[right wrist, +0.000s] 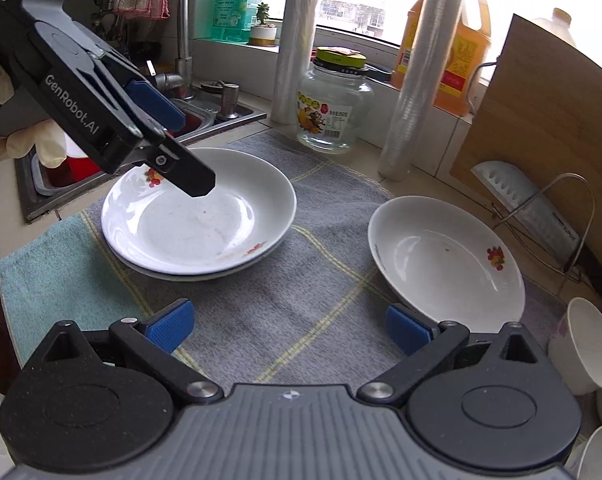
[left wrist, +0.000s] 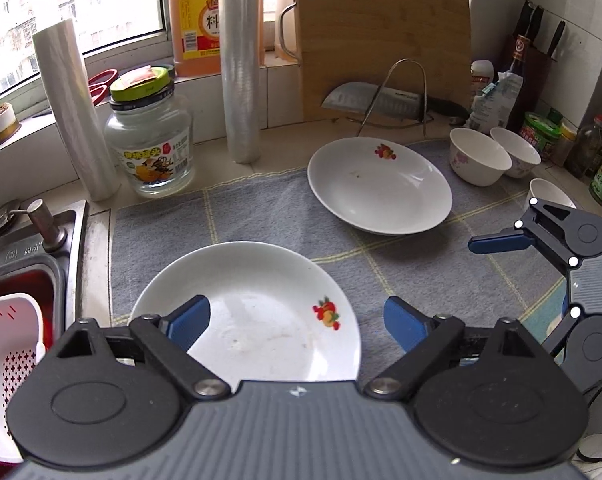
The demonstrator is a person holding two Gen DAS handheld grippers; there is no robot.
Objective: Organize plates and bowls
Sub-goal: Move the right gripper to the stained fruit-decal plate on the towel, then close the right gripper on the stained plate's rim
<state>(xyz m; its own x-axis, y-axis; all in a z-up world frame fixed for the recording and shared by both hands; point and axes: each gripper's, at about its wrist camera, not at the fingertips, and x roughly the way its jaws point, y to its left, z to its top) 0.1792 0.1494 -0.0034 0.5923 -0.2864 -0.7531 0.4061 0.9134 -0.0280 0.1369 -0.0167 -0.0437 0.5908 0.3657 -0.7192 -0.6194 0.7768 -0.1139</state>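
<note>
Two white plates with a fruit print lie stacked (right wrist: 199, 220) on the grey cloth (right wrist: 301, 292); the top one shows in the left wrist view (left wrist: 257, 312). My left gripper (left wrist: 297, 322) is open just above this stack and holds nothing; it also shows in the right wrist view (right wrist: 181, 152). A third white plate (left wrist: 379, 184) lies tilted farther right, also in the right wrist view (right wrist: 447, 262). My right gripper (right wrist: 289, 326) is open and empty above the cloth between the stack and the third plate. White bowls (left wrist: 479, 156) (left wrist: 515, 152) stand at the right.
A glass jar (left wrist: 151, 140), two plastic-wrap rolls (left wrist: 241, 60) (left wrist: 75, 108), an oil jug (left wrist: 195, 16), a cutting board (left wrist: 381, 40) and a cleaver on a wire rack (left wrist: 381, 100) line the back. A sink (left wrist: 25, 264) with a white strainer (left wrist: 5, 360) lies left. Bottles (left wrist: 541, 136) stand far right.
</note>
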